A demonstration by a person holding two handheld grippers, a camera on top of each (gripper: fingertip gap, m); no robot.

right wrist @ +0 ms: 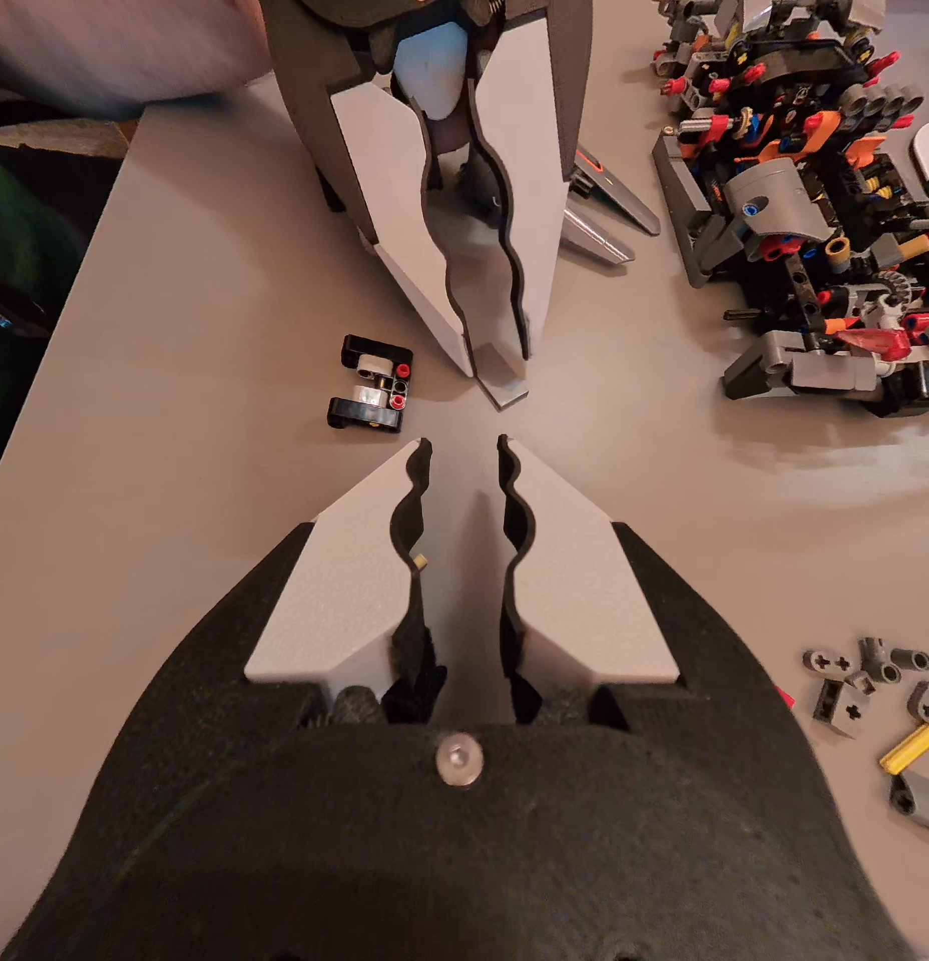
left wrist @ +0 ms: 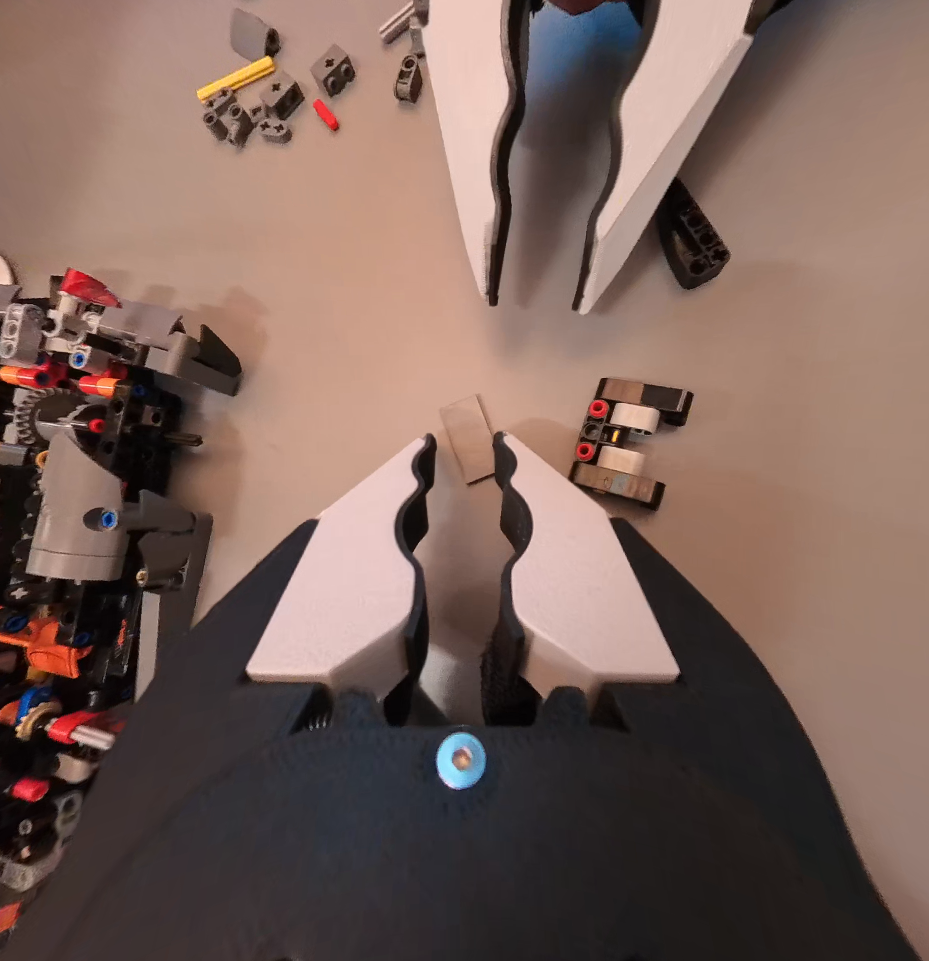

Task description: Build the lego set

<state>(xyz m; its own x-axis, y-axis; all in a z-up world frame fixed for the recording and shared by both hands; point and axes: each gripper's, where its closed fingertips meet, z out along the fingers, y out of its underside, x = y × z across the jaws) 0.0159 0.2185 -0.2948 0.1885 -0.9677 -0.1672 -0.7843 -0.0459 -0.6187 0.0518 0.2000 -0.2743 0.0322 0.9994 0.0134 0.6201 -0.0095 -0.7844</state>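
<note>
Tongs of both hands are parted and hold nothing. The left tongs (left wrist: 463, 442) stand low over the grey bench (left wrist: 348, 270), their tips on either side of a flat grey tile (left wrist: 467, 439) that lies on the surface; whether the pads touch the tile I cannot tell, because the near end of it is hidden between the fingers. The right tongs (right wrist: 463, 442) hang with a clear gap, opposite to the left ones, and only bare bench shows between the tips. Just right of the tile in the left wrist view lies a small black subassembly (left wrist: 629, 442) with two white parts and red pins. The big lego model (left wrist: 72, 468), black and grey with orange, red and blue pieces, stands at the left of that view and is cut off by the picture edge, so its full form is not visible. Far on the bench is a group of loose grey pieces (left wrist: 265, 99) with a yellow axle (left wrist: 235, 78) and a small red pin (left wrist: 325, 114). A black beam (left wrist: 694, 244) is half hidden behind the finger of the right tongs.
</note>
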